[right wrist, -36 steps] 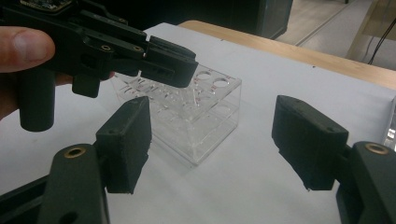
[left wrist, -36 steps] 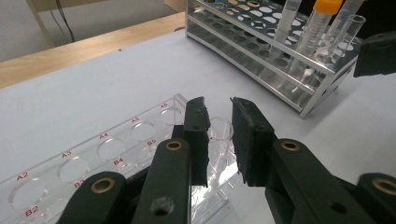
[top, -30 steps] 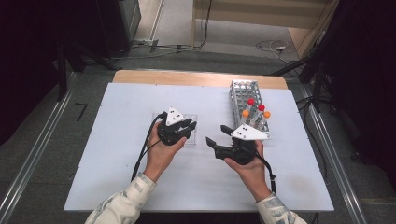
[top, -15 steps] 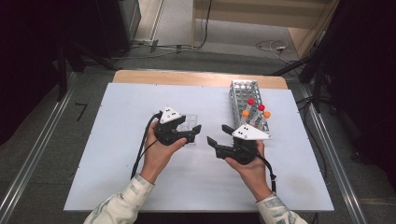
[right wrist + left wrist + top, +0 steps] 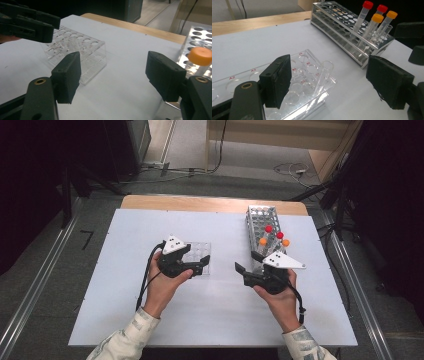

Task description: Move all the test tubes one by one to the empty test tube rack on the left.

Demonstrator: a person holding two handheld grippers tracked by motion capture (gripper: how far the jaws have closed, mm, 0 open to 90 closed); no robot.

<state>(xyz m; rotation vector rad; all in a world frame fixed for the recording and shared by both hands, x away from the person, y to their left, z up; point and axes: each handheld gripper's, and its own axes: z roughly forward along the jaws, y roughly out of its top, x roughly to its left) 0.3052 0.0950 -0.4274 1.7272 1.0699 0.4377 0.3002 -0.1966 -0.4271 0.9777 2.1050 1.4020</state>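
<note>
Two racks sit on your white worktop (image 5: 125,270): the metal rack (image 5: 261,220) with capped tubes at right, the clear rack (image 5: 302,82) by your left hand-held gripper (image 5: 329,85), whose jaws have just been opening, off the clear tube (image 5: 323,75) leaning in that rack. Your right hand-held gripper (image 5: 113,75) gapes empty.

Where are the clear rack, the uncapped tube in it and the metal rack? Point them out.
Clear rack (image 5: 96,53): right gripper view, its near corner wall.
Uncapped tube (image 5: 323,75): left gripper view, mid-length of its glass.
Metal rack (image 5: 260,217): high view, bare far end of its top plate.
</note>
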